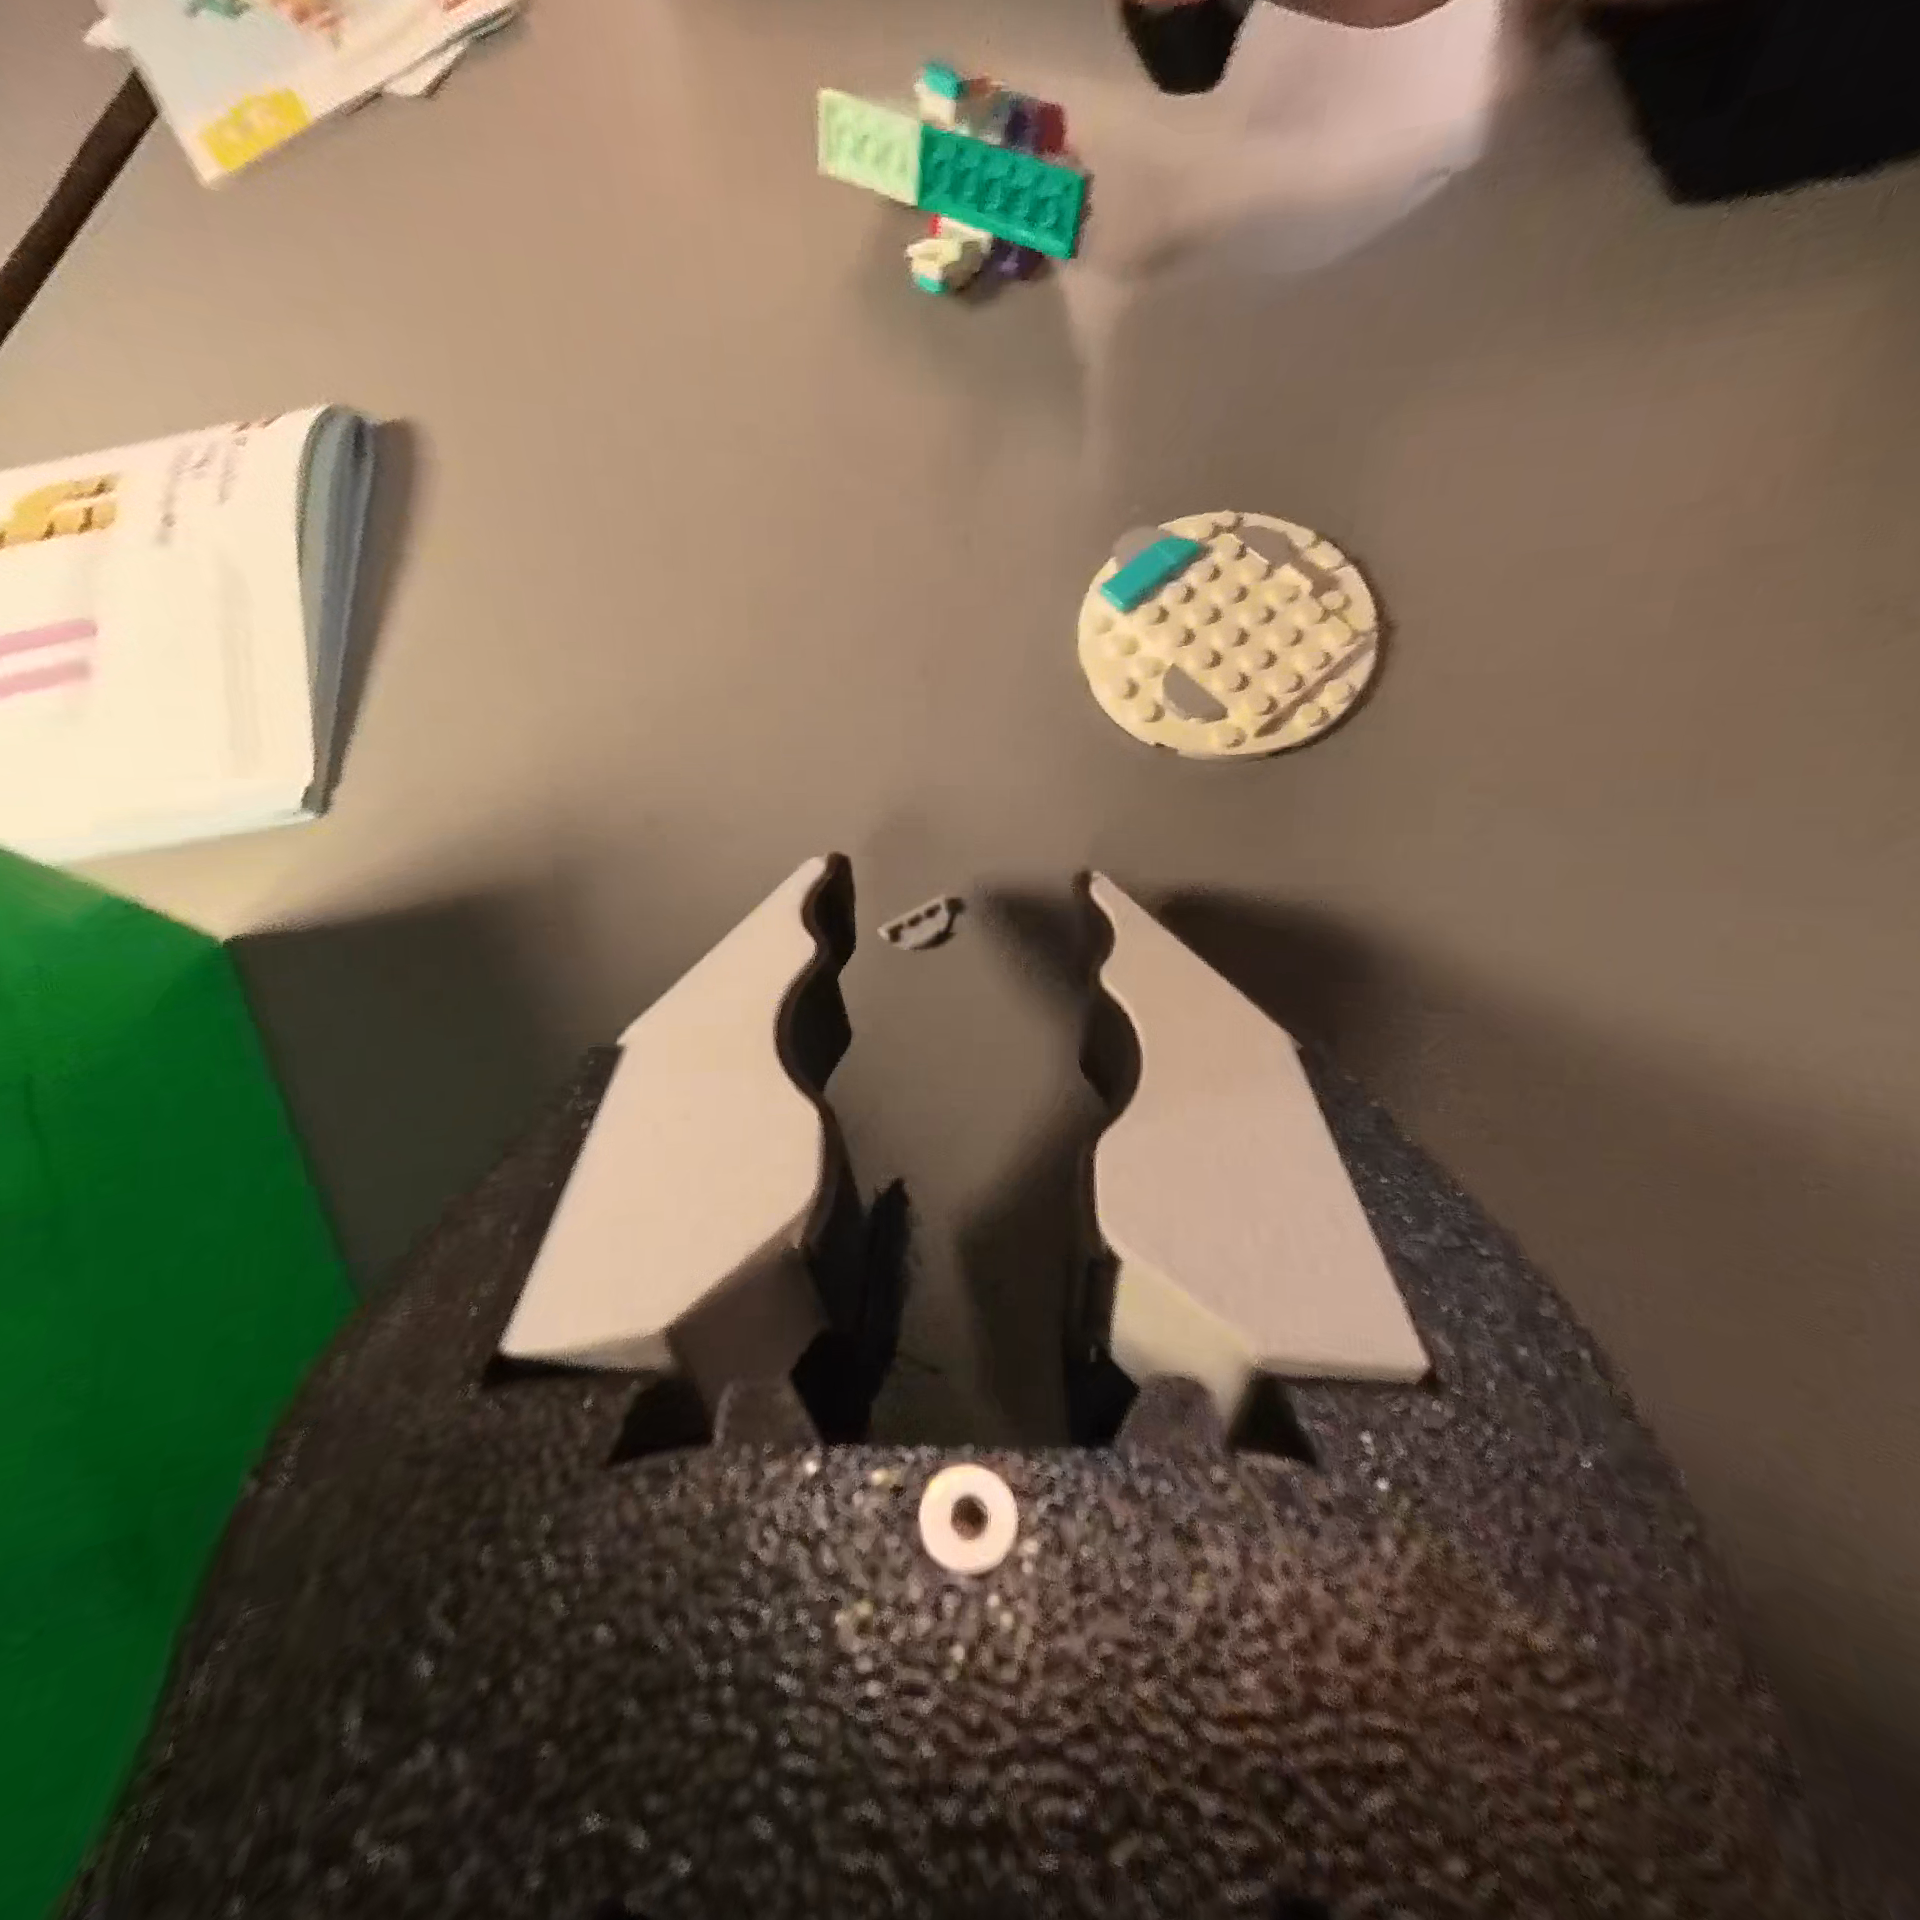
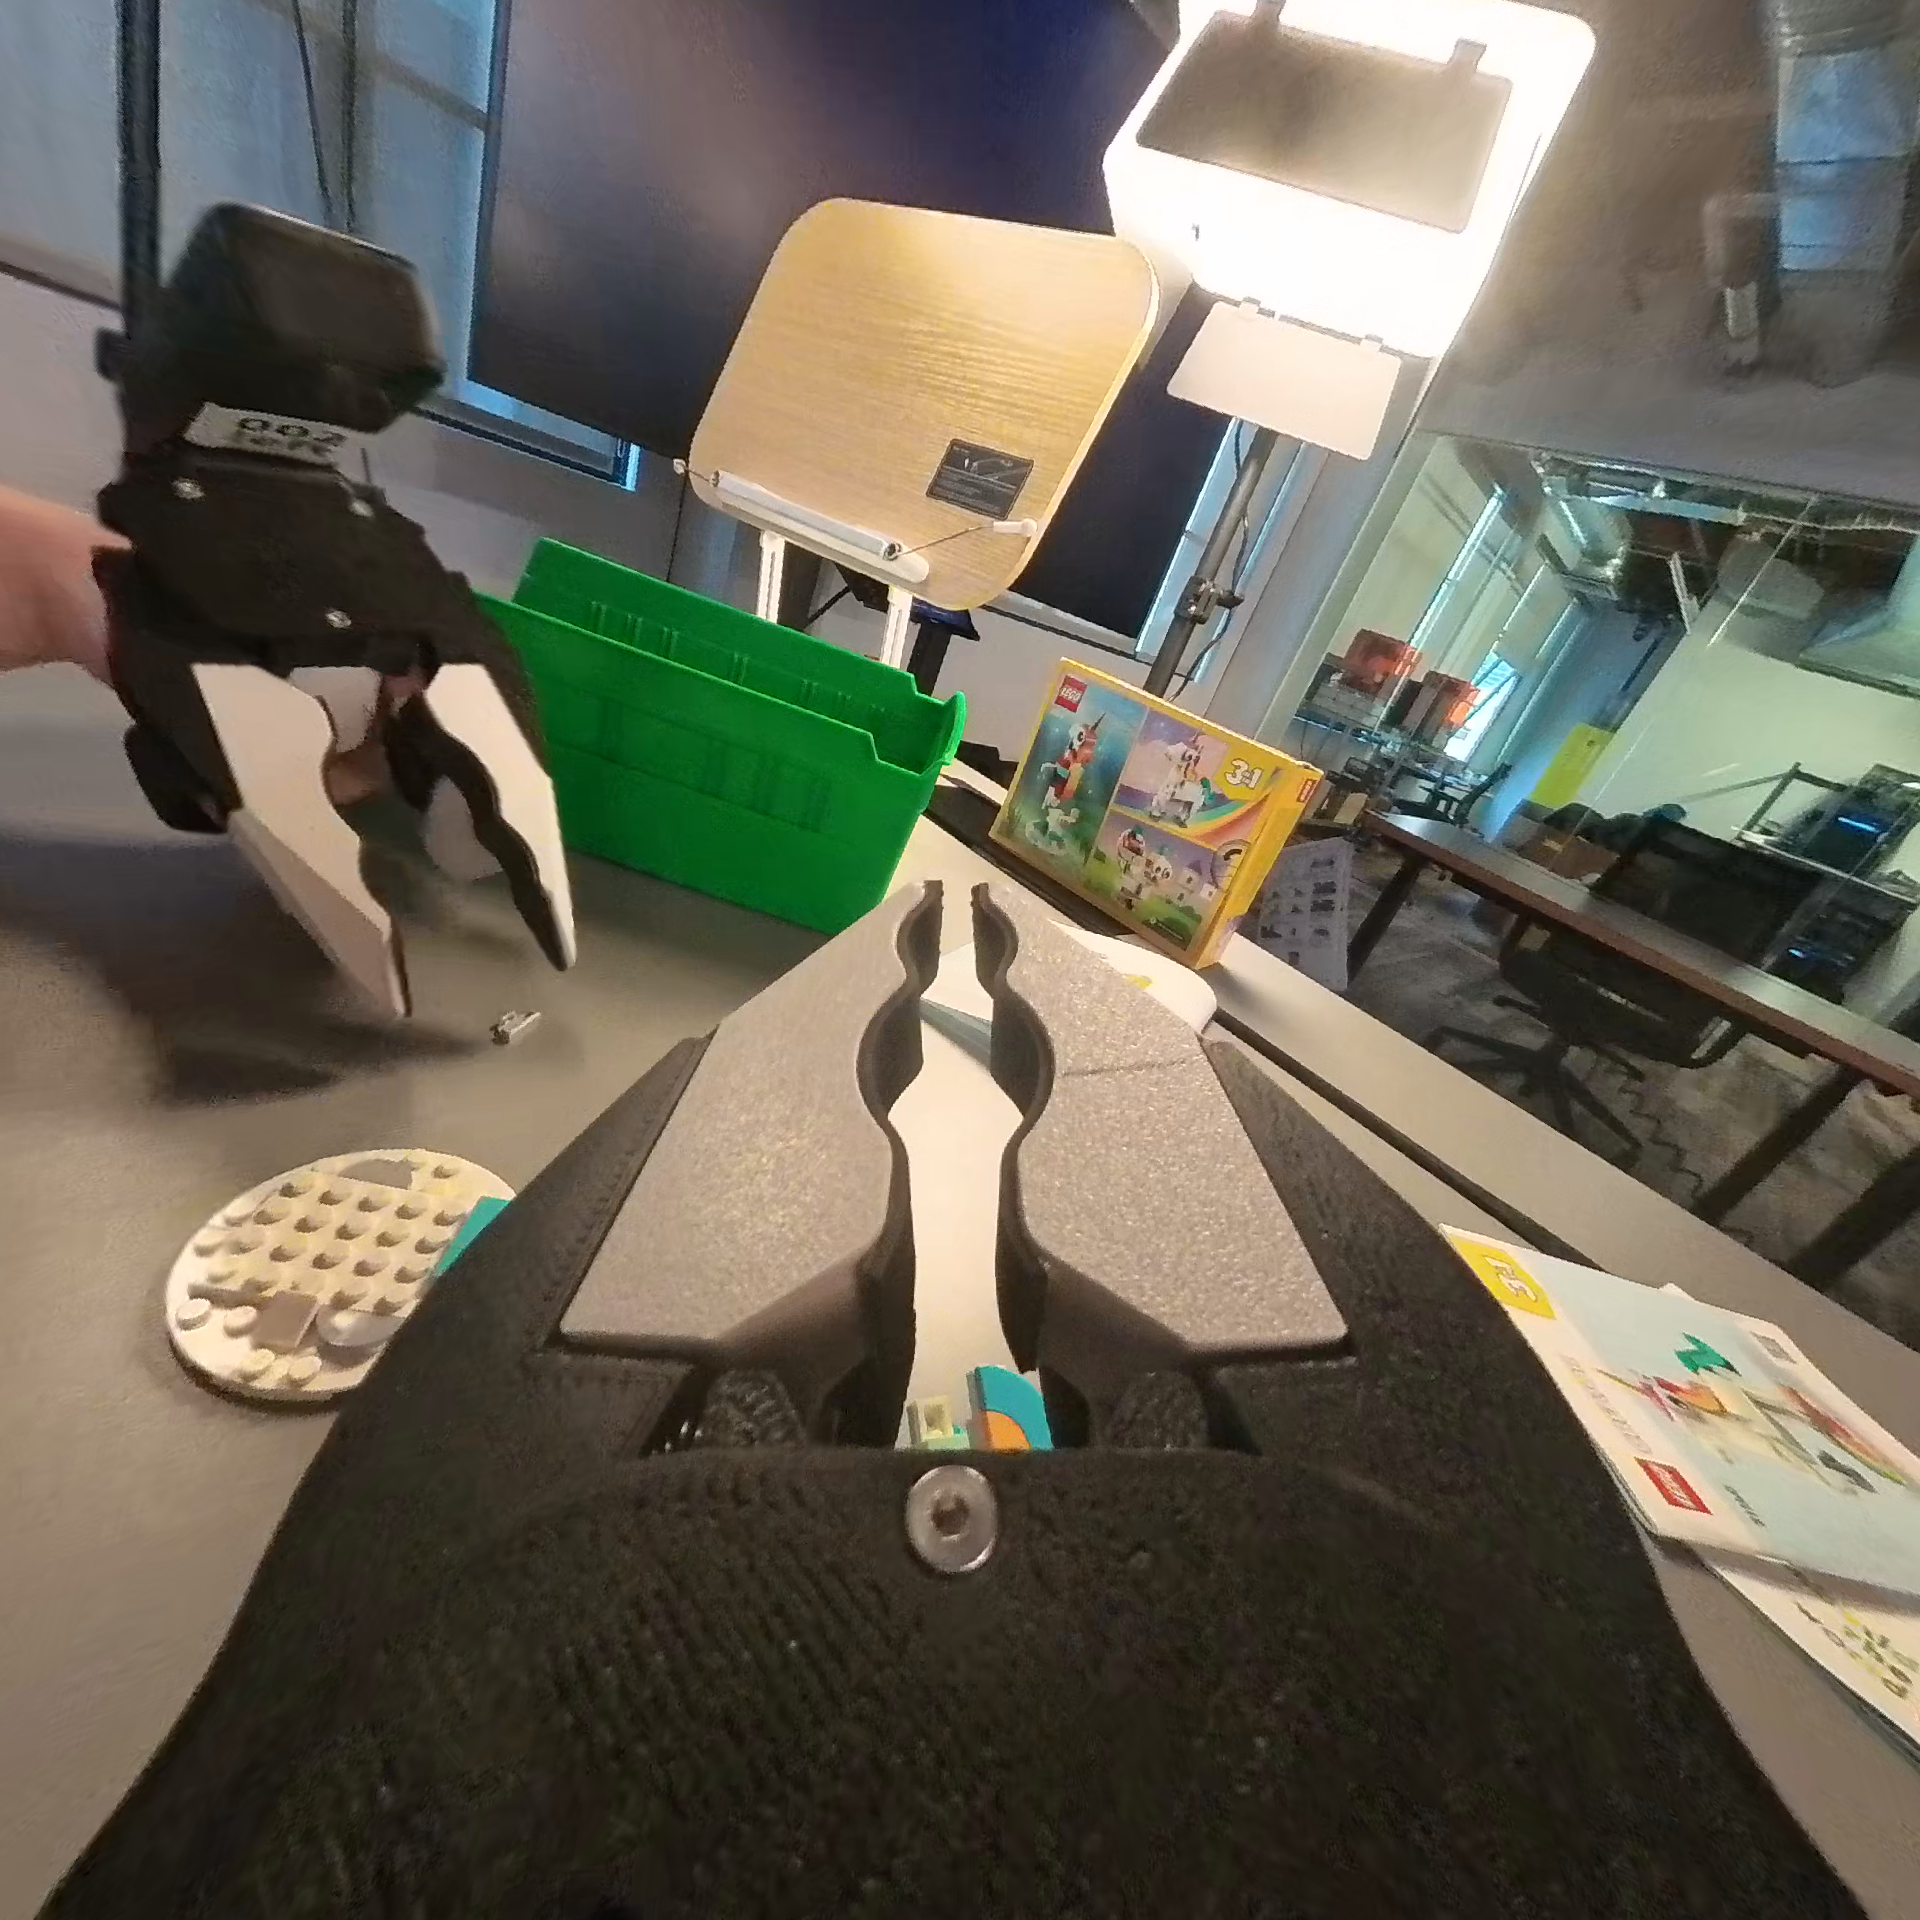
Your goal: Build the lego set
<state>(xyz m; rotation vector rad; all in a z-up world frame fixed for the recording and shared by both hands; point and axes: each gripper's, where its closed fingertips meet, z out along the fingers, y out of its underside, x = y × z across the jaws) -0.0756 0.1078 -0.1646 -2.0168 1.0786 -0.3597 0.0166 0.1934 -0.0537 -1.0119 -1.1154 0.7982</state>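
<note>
**Fig. Both wrist views, one instant.** Your left gripper (image 1: 966, 883) hangs just above the grey table (image 1: 675, 520), its jaws wide and gripping nothing. A small grey brick piece (image 1: 920, 923) lies flat on the table between the two fingertips. It sits nearer the left fingertip (image 1: 821, 883) and neither pad touches it. The right wrist view shows the same arrangement from the side: the piece rests on the table below the spread fingers, apart from both.

Your right gripper (image 2: 958, 894) is held higher, its jaws nearly closed with only a sliver between the tips and nothing gripped there.

To the far right of the piece lies a round cream studded plate (image 1: 1231, 634) carrying a teal tile (image 1: 1148, 577). Farther off sits a teal-and-mint brick assembly (image 1: 966, 177). A booklet (image 1: 156, 623) lies to the left, and a green bin (image 2: 727, 758) stands at the near left.

*Handling, as a judgement.* The piece looks like rigid moulded plastic: very light, smooth, not fragile, and low against the table. You may find it skates or flips if only one pad meets it first. Its straight edge and the curved edge opposite look like the best pair of faces to pinch. Taken at the very fingertips, low and centred, it should sit square.
</note>
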